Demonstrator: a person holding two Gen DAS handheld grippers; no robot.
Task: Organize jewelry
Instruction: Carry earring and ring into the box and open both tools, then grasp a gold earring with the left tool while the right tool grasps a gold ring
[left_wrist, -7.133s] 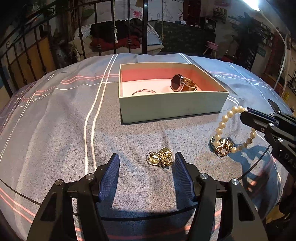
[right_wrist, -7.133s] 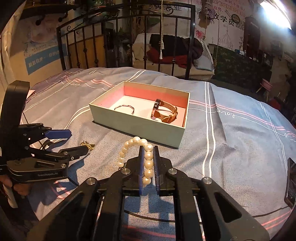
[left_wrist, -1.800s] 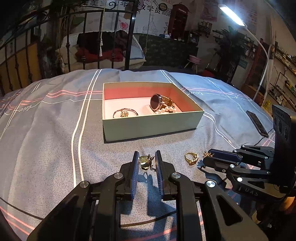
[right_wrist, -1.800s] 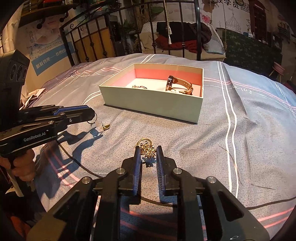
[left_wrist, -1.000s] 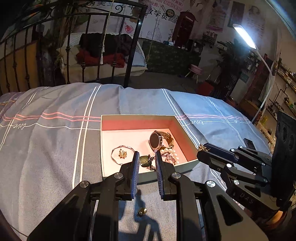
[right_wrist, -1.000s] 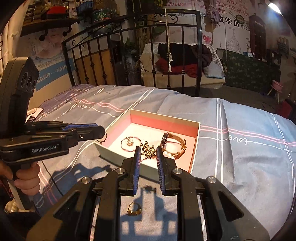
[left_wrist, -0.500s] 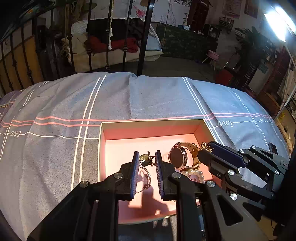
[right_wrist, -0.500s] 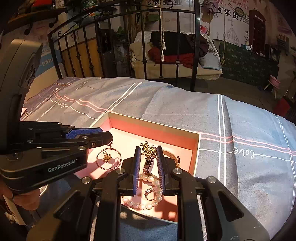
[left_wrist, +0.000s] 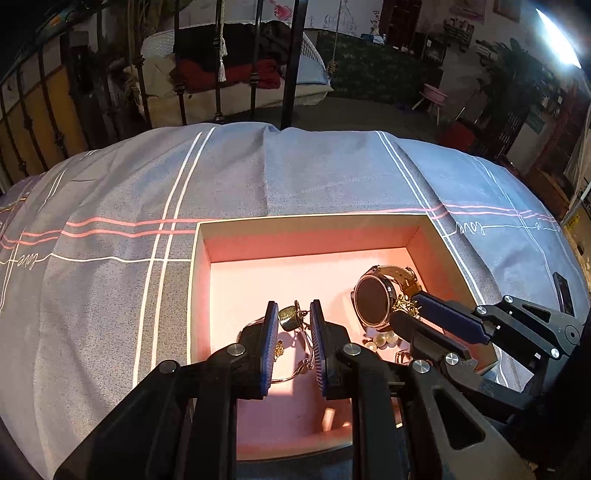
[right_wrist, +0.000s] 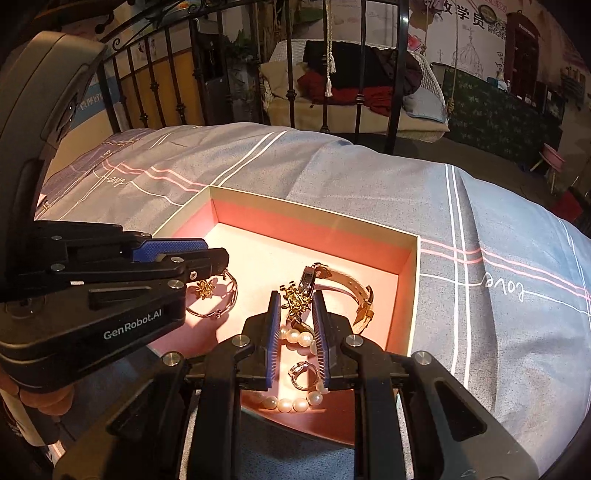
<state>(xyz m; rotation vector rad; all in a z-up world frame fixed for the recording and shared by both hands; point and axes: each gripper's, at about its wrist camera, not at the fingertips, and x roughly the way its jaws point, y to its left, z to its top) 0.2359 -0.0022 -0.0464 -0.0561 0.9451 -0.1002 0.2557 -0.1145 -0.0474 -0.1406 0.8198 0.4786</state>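
Note:
An open box with a pink inside (left_wrist: 306, 221) (right_wrist: 314, 212) lies on the bed. My left gripper (left_wrist: 291, 318) is shut on a gold earring (left_wrist: 290, 318) and holds it over the box's left half, above a thin bangle (right_wrist: 218, 310). My right gripper (right_wrist: 295, 301) is shut on a gold chain piece (right_wrist: 294, 298) and holds it over the box's right half, above a pearl bracelet (right_wrist: 295, 338) and a ring (right_wrist: 301, 371). A gold watch (left_wrist: 375, 301) (right_wrist: 340, 288) lies in the box by the right gripper (left_wrist: 404, 308).
The grey striped bedspread (left_wrist: 110, 229) surrounds the box. A black metal bed frame (right_wrist: 325, 74) stands at the far edge. A dark phone (left_wrist: 563, 288) lies on the bed at the right. Furniture and clothes stand beyond.
Both grippers have moved forward and lower, from above the bed in front of the box to over its inside. Each keeps hold of its gold piece.

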